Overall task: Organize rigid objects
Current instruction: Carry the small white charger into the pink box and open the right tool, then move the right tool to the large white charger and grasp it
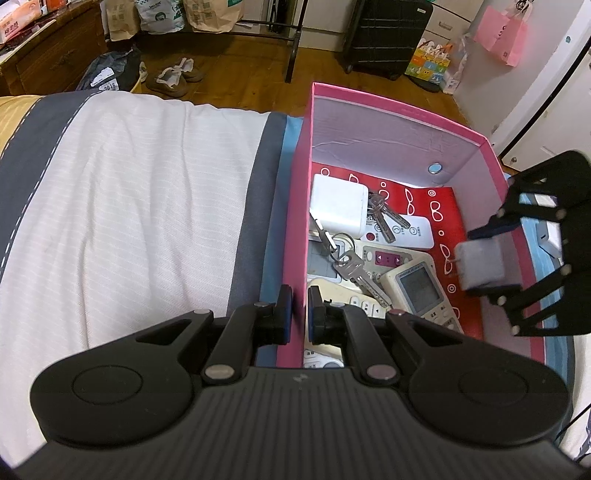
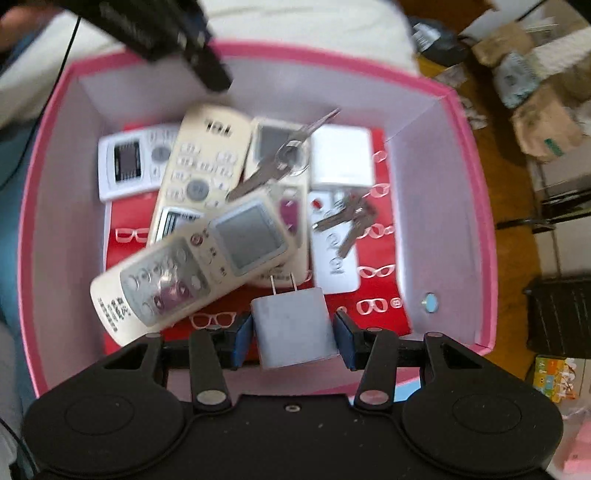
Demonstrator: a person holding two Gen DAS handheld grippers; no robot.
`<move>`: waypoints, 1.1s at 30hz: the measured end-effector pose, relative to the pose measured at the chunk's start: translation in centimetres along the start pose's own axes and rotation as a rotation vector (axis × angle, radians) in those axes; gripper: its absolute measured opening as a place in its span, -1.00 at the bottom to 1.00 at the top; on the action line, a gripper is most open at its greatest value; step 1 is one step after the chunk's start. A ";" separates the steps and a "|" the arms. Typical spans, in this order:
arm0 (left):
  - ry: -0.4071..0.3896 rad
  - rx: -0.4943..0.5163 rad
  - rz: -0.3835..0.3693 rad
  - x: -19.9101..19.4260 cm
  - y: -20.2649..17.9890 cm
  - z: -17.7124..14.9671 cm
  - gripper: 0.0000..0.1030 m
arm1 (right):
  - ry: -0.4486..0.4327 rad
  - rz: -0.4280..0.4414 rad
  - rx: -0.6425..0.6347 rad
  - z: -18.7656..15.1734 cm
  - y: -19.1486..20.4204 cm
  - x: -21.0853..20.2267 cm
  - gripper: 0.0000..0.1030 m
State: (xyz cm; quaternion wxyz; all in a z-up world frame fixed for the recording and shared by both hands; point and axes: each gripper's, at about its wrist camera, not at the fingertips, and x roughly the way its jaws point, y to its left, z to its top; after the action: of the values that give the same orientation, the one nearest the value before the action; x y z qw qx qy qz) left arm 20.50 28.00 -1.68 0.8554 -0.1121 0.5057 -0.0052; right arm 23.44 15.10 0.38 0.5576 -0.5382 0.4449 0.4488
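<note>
A pink box (image 1: 295, 206) lies open on the bed, with a red lining printed with glasses. Inside are several remote controls (image 2: 192, 258), two bunches of keys (image 1: 354, 269) and a white square charger (image 1: 338, 208). My left gripper (image 1: 299, 314) is shut on the box's near left wall, one finger on each side. It also shows at the top left of the right wrist view as my left gripper (image 2: 216, 79). My right gripper (image 2: 293, 332) hangs over the box, shut on a small grey plug adapter (image 2: 293, 326) whose prongs point away; the adapter (image 1: 480, 264) hovers above the box's right side.
The box sits on a white bedspread (image 1: 147, 206) with grey bands. Beyond the bed lie a wooden floor, shoes (image 1: 173, 75), paper bags (image 1: 207, 14) and a black suitcase (image 1: 388, 37). A pink bag (image 1: 502, 33) hangs on the right wall.
</note>
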 end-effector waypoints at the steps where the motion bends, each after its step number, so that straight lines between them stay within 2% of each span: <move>1: 0.000 -0.001 -0.002 0.0 0.1 0.0 -0.89 | 0.017 0.005 -0.010 0.2 0.2 0.4 0.03; 5: -0.001 0.000 -0.008 0.0 0.1 0.0 -0.89 | 0.081 0.031 -0.016 0.6 0.5 1.9 0.03; 7: -0.001 -0.003 -0.014 -0.1 0.2 0.0 -0.89 | 0.077 0.049 0.000 0.7 0.3 2.1 0.03; 9: -0.002 -0.004 -0.016 0.0 0.2 0.0 -0.89 | 0.057 0.045 0.033 0.6 -0.3 1.7 0.13; 12: -0.002 -0.004 -0.019 -0.1 0.3 0.0 -0.89 | -0.022 0.030 0.084 -0.4 -1.0 -0.1 0.16; 17: -0.002 -0.009 -0.018 -0.1 0.3 -0.1 -0.89 | -0.218 0.052 0.245 -3.4 -2.0 -4.7 0.16; 23: 0.001 -0.006 -0.010 0.1 0.2 0.1 -0.89 | -0.421 0.050 0.550 -9.1 -2.9 -8.6 0.16; 26: -0.002 -0.003 -0.005 0.1 0.1 0.0 -0.89 | -0.479 0.060 0.704 -12.5 -3.1 -9.4 0.17; 33: 0.001 0.004 0.020 0.1 -0.4 0.0 -0.89 | -0.502 0.043 1.013 -21.7 -4.0 -8.5 0.17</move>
State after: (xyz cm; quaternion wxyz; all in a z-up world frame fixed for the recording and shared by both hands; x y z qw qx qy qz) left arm 20.61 27.59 -1.63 0.8554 -0.1054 0.5072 0.0025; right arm 25.33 -6.85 8.97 0.8257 -0.0713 0.4693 0.3047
